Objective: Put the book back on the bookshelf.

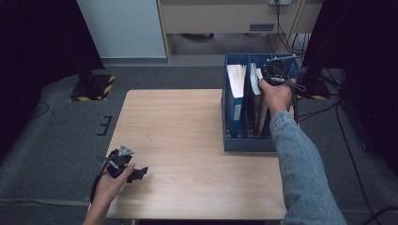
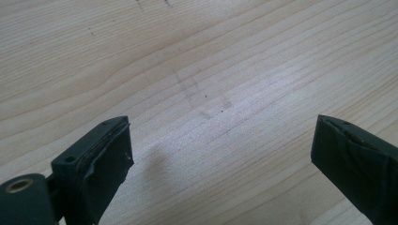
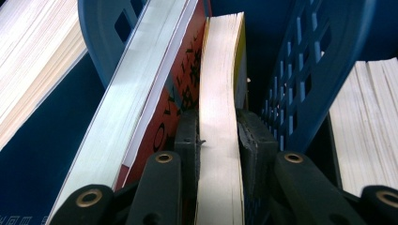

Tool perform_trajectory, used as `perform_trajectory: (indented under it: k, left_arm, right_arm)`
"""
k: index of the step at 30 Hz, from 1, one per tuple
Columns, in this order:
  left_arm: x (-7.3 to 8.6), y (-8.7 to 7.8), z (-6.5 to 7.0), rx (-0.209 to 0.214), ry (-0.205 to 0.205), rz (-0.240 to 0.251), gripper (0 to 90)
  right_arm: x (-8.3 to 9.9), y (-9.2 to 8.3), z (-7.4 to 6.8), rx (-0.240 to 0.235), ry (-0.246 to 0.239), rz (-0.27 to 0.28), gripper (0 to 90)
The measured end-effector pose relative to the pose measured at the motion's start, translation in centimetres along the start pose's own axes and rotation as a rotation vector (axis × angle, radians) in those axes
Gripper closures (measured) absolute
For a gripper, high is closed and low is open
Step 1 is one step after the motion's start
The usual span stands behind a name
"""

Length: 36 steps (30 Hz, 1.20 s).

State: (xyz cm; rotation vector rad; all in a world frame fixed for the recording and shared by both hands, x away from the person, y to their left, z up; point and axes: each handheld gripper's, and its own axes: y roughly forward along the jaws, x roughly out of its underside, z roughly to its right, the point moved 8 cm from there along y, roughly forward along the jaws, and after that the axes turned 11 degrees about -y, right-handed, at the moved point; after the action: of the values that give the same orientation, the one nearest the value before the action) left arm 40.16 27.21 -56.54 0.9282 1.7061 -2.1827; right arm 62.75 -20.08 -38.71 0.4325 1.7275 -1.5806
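A blue file rack (image 1: pixel 234 141) with several compartments stands at the table's right side and holds upright books. In the right gripper view my right gripper (image 3: pixel 219 140) is shut on a thin yellow-covered book (image 3: pixel 221 65), its pads pressing both covers. That book stands between a red-covered book (image 3: pixel 180 75) and a blue lattice divider (image 3: pixel 305 70). From above, the right gripper (image 1: pixel 268 83) reaches down into the rack's right part. My left gripper (image 1: pixel 140 172) rests low near the table's front left corner. Its jaws (image 2: pixel 220 154) stand wide open over bare wood.
The light wooden table (image 1: pixel 187 136) stands on a grey floor. More books fill the rack, a thick one (image 1: pixel 236 79) in its left slot. Cables (image 1: pixel 347 126) trail on the floor at right, and a black stand with a striped base (image 1: pixel 94 86) is at back left.
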Motion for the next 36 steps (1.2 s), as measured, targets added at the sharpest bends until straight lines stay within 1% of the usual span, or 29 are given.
perform_trajectory:
  k: [8, 15, 18, 25, 27, 30, 33, 36]
  left_arm:
    - [0.0, 0.0, 0.0, -0.001, 0.0, 0.0, 5.3]
    - [0.0, 0.0, 0.0, -0.001, -0.002, 0.001, 5.3]
    - [0.0, 0.0, 0.0, 0.0, -0.001, 0.001, 5.3]
    - [0.0, 0.0, 0.0, 0.0, -0.003, 0.0, 5.2]
    - [0.0, 0.0, 0.0, 0.0, -0.003, 0.0, 5.2]
    - [0.0, 0.0, -0.1, 0.001, -0.004, 0.0, 5.3]
    - [0.0, 0.0, 0.0, 0.002, -0.003, 0.001, 5.2]
    - [0.0, 0.0, 0.0, 0.002, -0.002, -0.002, 5.3]
  right_arm:
    - [0.4, -0.2, 0.0, -0.027, 0.021, -0.004, 70.1]
    - [0.6, -0.2, -0.1, -0.044, 0.026, -0.007, 68.5]
    - [0.7, -0.2, -0.1, -0.048, 0.021, -0.01, 68.3]
    - [0.8, -0.3, -0.1, -0.062, 0.026, -0.006, 66.1]
    - [0.8, -0.4, -0.1, -0.063, 0.021, -0.001, 65.4]
    - [0.7, -0.7, -0.2, -0.071, 0.029, 0.012, 62.7]
    - [0.6, -1.3, 0.0, -0.071, 0.029, 0.023, 57.4]
    - [0.6, -2.0, 0.0, -0.08, 0.03, 0.034, 55.7]
